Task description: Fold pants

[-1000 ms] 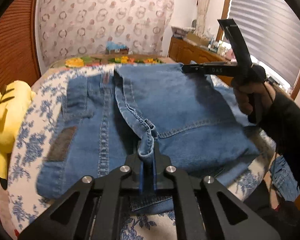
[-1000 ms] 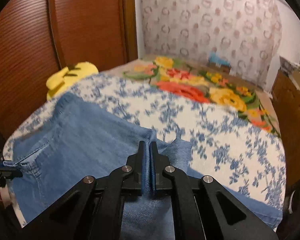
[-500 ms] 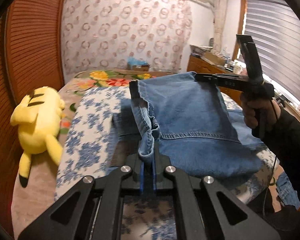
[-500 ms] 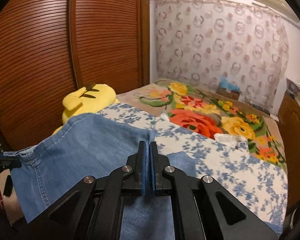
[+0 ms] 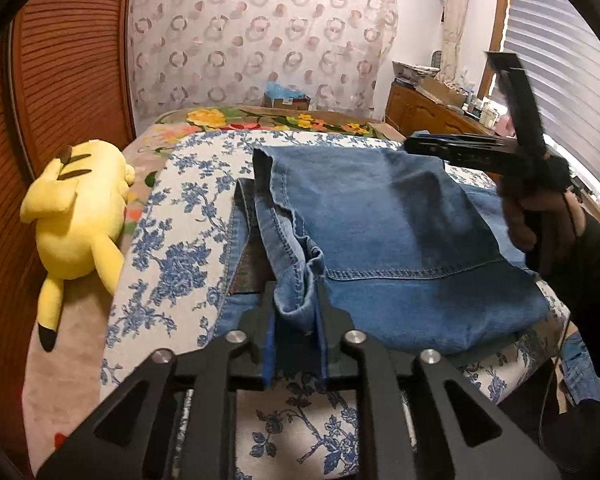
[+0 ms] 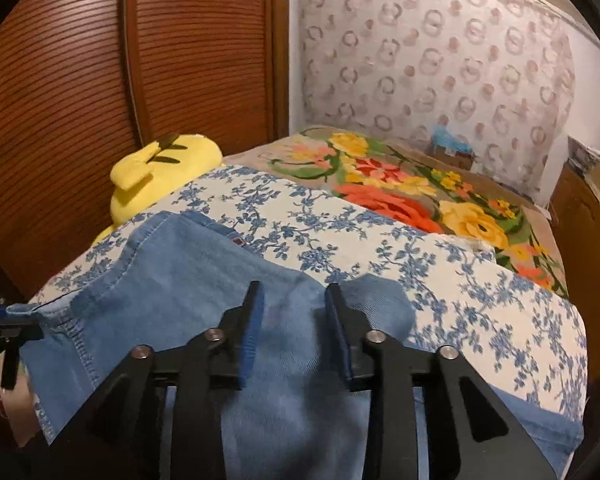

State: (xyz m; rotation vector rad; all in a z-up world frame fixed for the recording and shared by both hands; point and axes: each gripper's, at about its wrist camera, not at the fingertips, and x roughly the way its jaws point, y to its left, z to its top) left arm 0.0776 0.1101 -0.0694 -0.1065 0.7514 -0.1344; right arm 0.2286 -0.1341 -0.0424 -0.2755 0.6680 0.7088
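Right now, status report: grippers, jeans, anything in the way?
Left gripper open, denim bunched between fingers. Right gripper open over jeans, folded on bed. Yellow plush lies beside, apart.

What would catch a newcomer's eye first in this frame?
The folded blue jeans spread over the blue-flowered sheet, with the left gripper open around a bunched denim edge at the near side. Next, the bright yellow plush toy lying beside the sheet, against the wooden slatted doors.

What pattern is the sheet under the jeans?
White sheet with blue floral print; clearest in the right wrist view.
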